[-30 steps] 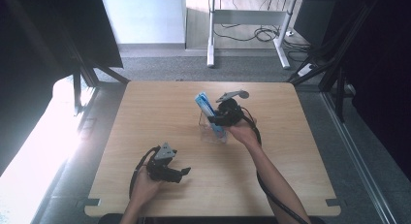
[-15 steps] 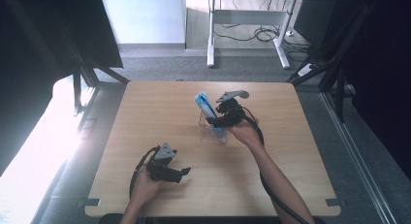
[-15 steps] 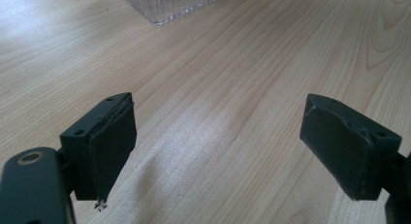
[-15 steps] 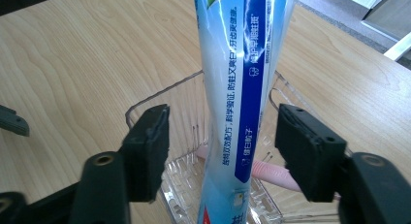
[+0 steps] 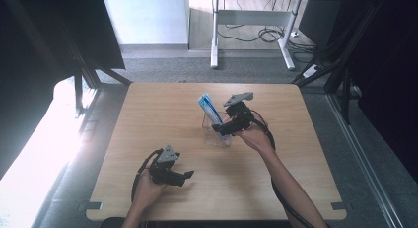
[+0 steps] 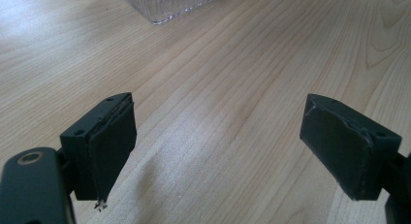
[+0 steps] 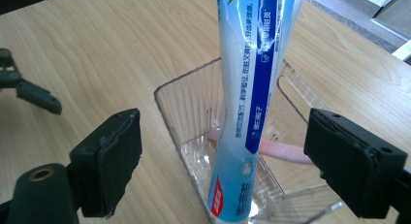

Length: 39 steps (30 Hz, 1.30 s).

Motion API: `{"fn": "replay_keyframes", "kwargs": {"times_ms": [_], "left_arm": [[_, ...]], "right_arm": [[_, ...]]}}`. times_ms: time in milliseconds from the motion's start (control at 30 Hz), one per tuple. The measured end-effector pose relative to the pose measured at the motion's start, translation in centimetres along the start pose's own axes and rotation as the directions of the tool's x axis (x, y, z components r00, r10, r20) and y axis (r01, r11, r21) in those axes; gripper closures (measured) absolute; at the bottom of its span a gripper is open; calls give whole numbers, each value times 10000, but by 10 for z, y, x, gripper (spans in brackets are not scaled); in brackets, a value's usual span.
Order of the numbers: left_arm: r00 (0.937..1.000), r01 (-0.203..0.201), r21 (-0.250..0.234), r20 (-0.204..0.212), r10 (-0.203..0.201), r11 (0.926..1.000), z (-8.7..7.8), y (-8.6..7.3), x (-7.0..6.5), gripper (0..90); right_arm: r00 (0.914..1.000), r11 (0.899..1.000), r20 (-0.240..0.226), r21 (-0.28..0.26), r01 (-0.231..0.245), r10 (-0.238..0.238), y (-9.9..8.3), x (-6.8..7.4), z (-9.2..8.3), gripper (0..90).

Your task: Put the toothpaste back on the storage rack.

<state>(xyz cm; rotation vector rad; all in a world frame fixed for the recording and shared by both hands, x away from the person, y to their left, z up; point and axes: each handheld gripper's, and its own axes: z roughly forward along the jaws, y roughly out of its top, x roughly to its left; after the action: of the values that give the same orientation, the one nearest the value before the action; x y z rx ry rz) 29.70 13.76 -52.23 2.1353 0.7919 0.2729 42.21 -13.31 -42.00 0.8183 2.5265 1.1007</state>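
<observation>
High view is showing me holding my right gripper (image 5: 227, 131) over the middle of the wooden table (image 5: 296, 188), right at the near edge of a clear plastic container (image 5: 217, 136). A blue and white toothpaste tube (image 5: 209, 108) is standing in that container, leaning away from my hand with its flat end up. My right gripper's jaws have just been opening, and they are standing wide now, with the tube between them but touching neither pad.

Looking along my right gripper (image 7: 223, 166), I am seeing the tube (image 7: 247, 88) rising from the floor of the container (image 7: 169, 112), its cap end down and its printed side facing me. The two black pads (image 7: 116, 161) are sitting well apart on either side of the tube, each clear of it. A pink stick-like thing (image 7: 283, 151) is lying low in the container behind the tube; I cannot tell what it is.

My left gripper (image 5: 186, 175) is resting near the front left part of the table, well apart from the container, with my left hand (image 5: 145, 188) wrapped around its body. Along my left gripper (image 6: 218, 151), its jaws are standing wide with bare wood between them, and the ribbed bottom corner of the container (image 6: 174, 6) is showing farther off at the top.
</observation>
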Motion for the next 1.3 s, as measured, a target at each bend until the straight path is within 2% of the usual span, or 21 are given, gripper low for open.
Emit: {"fn": "replay_keyframes", "kwargs": {"times_ms": [333, 767, 867, 1100, 1300], "left_arm": [[9998, 157, -127, 142, -155, 9998, -1, -1, 0, 132], [9978, 499, -384, 458, -481, 9980, -3, -1, 2, 134], [9981, 429, -333, 465, -413, 9985, -3, -2, 3, 134], [9980, 436, -174, 466, -428, 9989, -1, -3, 3, 134], [9972, 583, -191, 491, -573, 9981, -1, -4, 4, 134]], "right_arm": [[9999, 9998, 86, 149, 128, -130, -11, 5, -20, 28], [9997, 10000, 226, 66, 57, -59, -35, 6, -47, 13], [9998, 10000, 204, 86, 25, -27, -42, 7, -53, 24], [9993, 9999, 361, 136, -3, -1, -61, 7, -65, 23], [9986, 9996, 436, 38, -291, 289, -83, 7, -74, 14]]}}
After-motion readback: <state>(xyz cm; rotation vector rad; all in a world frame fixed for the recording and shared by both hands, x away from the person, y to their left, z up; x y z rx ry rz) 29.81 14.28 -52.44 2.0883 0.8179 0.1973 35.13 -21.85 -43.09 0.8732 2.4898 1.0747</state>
